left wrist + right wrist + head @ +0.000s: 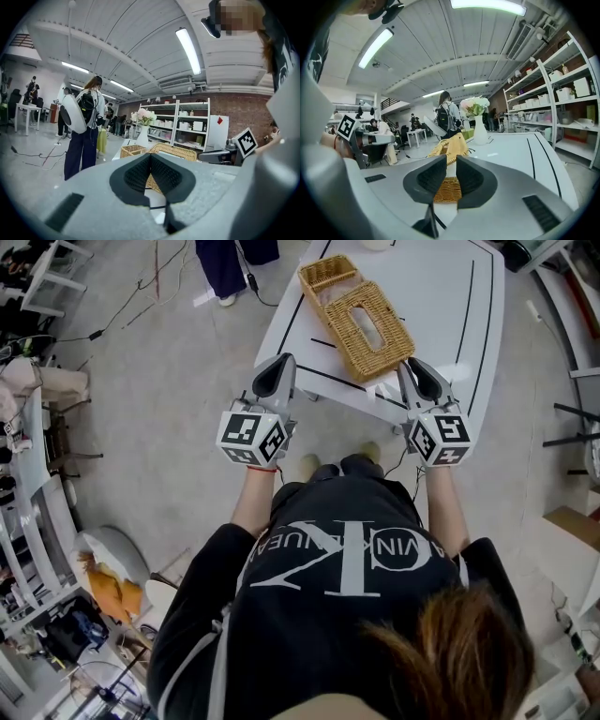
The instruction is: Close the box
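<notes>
**Box not yet shut, both tools waiting at the near edge**

The wicker box (384, 348) is sitting on the white surface (450, 306), angled across it, toward the left side. Its slotted top panel is facing up. At the far end an open woven section (328, 273) is showing, so the top isn't covering everything. From the right gripper view the top panel is looking tilted up rather than lying flat.

The operator is standing at the near edge, holding both tools roughly level and pointing them out over the surface.

- The left tool (281, 367) is hanging off the near-left edge of the surface, well apart from the box. Its pads are pressed together at the tips with nothing in them.
- The right tool (412, 367) is sitting just beside the box's near right corner. I can't tell if it's touching. Its pads are standing slightly apart with a narrow gap and aren't pinching anything. The box is showing through that gap, beyond the tips.

A white vase of flowers (479, 129) is standing at the far end of the surface. Someone with a backpack (84, 124) is standing on the floor past the far-left corner. Shelving (187, 126) is running along the brick wall behind.
</notes>
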The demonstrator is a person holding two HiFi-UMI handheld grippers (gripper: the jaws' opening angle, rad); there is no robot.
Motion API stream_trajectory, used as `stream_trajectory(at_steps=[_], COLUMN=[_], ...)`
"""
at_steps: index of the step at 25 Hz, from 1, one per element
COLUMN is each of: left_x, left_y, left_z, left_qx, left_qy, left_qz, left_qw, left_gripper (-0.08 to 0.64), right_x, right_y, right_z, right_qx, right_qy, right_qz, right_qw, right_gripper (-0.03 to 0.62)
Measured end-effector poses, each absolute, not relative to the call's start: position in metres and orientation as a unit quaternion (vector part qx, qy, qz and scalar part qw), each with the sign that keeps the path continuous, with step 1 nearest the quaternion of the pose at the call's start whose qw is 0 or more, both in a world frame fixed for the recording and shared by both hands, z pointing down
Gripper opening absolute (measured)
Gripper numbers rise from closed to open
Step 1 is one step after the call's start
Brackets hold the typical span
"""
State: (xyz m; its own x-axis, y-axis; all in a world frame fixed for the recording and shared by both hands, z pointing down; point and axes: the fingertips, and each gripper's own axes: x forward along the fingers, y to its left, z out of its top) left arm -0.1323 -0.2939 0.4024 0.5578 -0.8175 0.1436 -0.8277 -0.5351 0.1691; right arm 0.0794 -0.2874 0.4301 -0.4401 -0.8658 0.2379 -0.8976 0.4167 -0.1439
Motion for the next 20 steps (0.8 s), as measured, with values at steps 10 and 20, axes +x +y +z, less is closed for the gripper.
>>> stream_trajectory(at_steps=[10,20], left_x=[-0.121,-0.114], left_y=[-0.294,-0.293], left_z=[0.404,0.403], left_qx=[0.879,0.874], left_qy=[-0.462,-0.472], left_qz=[0.025,0.025], left_qw=[0.112,0.11], left_gripper=[0.011,0.011], right_x=[0.083,0.103], right_y=[-0.29,-0.29], right_z=[0.437,0.439], right_qx=[0.523,0.527], right_qy=[-0.84,-0.837], right_qz=[0.127,0.126], right_qw=[0.071,0.076], right_gripper=[0.06,0.049])
